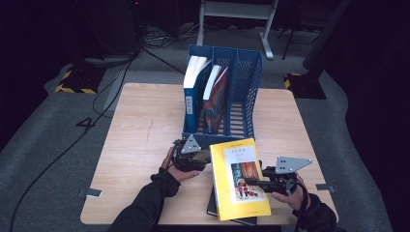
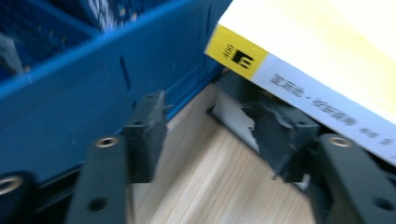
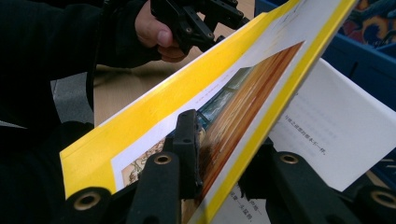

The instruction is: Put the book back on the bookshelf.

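So the right gripper (image 1: 252, 182) has the yellow book (image 1: 240, 178) pinched by its right edge: in the right gripper view one jaw sits on the cover picture and the other is under the cover, above the white pages of the dark book (image 1: 232, 220) lying beneath. That edge is tipped up off the lower book.

The left gripper (image 1: 205, 157) is at the yellow book's left top corner, right by the spine. In the left gripper view its jaws stand part open with bare wood of the table (image 1: 140, 140) between them; the right jaw is tucked under the spine corner, the left jaw sits out by the front wall of the blue file rack (image 1: 220, 139). Doesn't look like the pads are pressing on anything, so that one counts as open.

The key bit: the book's long axis runs away from the person toward the rack, and the rack is directly ahead of both tongs, just beyond the book's far edge. The two left slots already hold books, a blue binder-ish book (image 1: 192, 92) and a red-covered one (image 1: 215, 99); the right slot (image 1: 240, 113) looks free, and it lies closer to the right gripper. Best guess is the book needs standing up on its edge before going in, with the left tongs steadying the spine
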### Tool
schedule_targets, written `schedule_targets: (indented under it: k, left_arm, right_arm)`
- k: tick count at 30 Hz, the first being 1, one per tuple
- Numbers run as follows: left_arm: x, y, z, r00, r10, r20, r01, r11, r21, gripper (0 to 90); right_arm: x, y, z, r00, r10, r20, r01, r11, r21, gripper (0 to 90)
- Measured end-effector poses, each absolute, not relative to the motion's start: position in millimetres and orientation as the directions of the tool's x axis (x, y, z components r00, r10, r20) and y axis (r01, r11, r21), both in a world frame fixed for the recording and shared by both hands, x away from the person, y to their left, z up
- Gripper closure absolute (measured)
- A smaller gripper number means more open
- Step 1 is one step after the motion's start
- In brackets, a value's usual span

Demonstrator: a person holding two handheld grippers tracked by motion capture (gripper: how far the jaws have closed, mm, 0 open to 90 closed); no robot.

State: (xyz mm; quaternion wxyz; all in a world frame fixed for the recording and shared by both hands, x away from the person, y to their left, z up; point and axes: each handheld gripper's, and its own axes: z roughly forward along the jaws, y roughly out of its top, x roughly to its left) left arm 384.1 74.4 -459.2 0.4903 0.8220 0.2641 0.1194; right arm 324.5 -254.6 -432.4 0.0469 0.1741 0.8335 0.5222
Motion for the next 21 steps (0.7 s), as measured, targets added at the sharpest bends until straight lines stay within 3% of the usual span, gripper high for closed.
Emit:
schedule_targets:
  k: [16, 21]
  left_arm:
    - [388, 64, -423, 0.872, 0.482, -0.085, 0.250, -0.289, 0.924, 69.2]
    - [383, 64, -415, 0.896, 0.431, -0.103, 0.234, -0.263, 0.936, 69.9]
  right_arm:
    - [318, -254, -418, -0.930, 0.368, 0.000, 0.161, 0.409, 0.898, 73.2]
    - [313, -257, -414, -0.936, 0.352, 0.013, 0.157, 0.386, 0.909, 76.0]
